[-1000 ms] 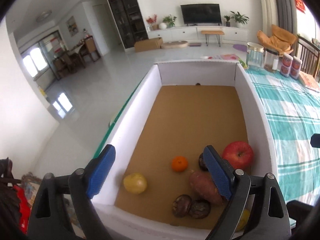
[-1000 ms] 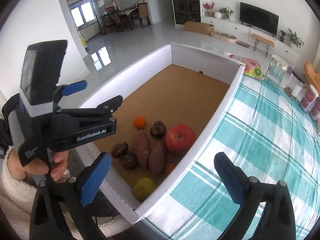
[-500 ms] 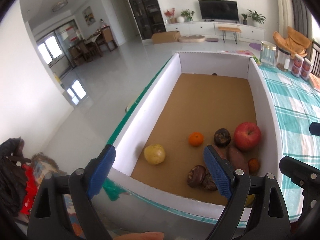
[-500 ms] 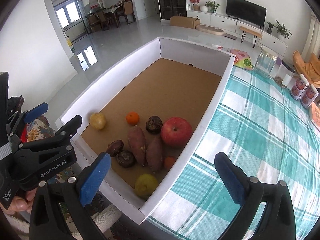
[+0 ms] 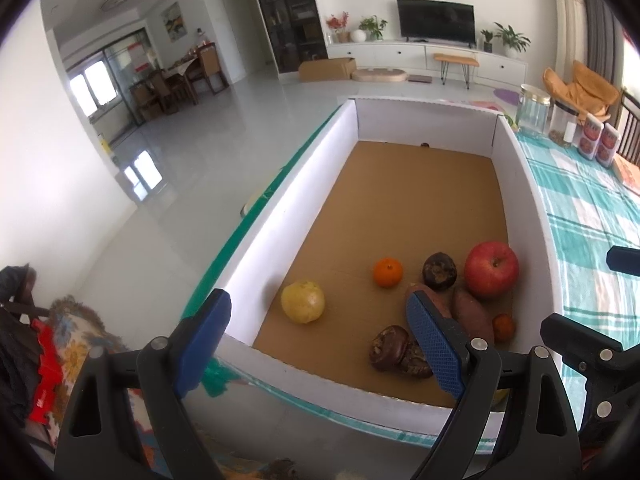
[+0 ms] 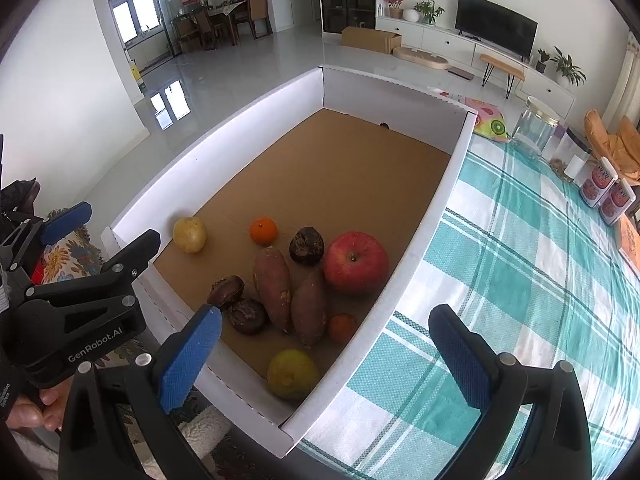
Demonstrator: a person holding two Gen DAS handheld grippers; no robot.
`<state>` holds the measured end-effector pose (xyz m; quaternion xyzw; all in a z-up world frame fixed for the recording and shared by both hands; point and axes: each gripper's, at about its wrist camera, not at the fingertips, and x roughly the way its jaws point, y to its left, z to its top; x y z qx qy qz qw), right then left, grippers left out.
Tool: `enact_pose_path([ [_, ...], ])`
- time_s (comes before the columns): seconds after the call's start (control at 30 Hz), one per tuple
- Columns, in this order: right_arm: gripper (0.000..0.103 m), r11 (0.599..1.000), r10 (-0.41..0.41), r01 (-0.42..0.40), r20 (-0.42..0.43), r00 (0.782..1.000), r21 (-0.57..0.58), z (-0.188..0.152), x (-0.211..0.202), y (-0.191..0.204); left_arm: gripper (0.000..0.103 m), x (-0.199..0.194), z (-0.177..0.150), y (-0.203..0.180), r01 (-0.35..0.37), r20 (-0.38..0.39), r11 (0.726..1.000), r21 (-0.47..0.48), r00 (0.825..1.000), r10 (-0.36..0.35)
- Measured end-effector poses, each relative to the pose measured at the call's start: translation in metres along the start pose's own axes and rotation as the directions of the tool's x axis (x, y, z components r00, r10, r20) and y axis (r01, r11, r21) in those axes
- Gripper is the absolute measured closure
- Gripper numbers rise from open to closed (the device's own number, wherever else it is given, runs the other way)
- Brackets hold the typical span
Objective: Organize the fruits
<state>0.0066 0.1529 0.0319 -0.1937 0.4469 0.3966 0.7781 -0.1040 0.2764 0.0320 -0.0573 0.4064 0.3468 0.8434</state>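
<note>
A white box [image 5: 304, 188] [image 6: 424, 224] with a brown floor holds the produce at its near end. In it lie a red apple [image 5: 491, 269] [image 6: 356, 262], a small orange [image 5: 387, 272] [image 6: 263, 231], a yellow fruit [image 5: 302, 301] [image 6: 189, 234], two sweet potatoes [image 6: 273, 284], dark wrinkled fruits [image 6: 306, 245], another small orange [image 6: 342, 327] and a yellow-green fruit [image 6: 292, 374]. My left gripper [image 5: 316, 344] is open and empty, held back over the box's near wall. My right gripper [image 6: 324, 356] is open and empty above the near right corner.
The box sits on a teal checked tablecloth [image 6: 520, 280]. Glass jars [image 6: 534, 128] and red-labelled packs [image 6: 608, 192] stand at the far right. The left gripper's body [image 6: 80, 312] shows at the left of the right wrist view. Floor lies beyond the table's left edge.
Both grippers have pulled back and up from the box, so more of it shows. The yellow fruit now lies alone at the near left. Both stay open.
</note>
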Motion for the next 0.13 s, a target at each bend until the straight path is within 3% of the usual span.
enact_pose_path([
  [0.13,0.0,1.0,0.009,-0.009,0.009,1.0,-0.001,0.0,-0.0008,0.0012,0.012,-0.0051,-0.0006,-0.0003,-0.001,0.025,1.0,0.0,1.0,0.001],
])
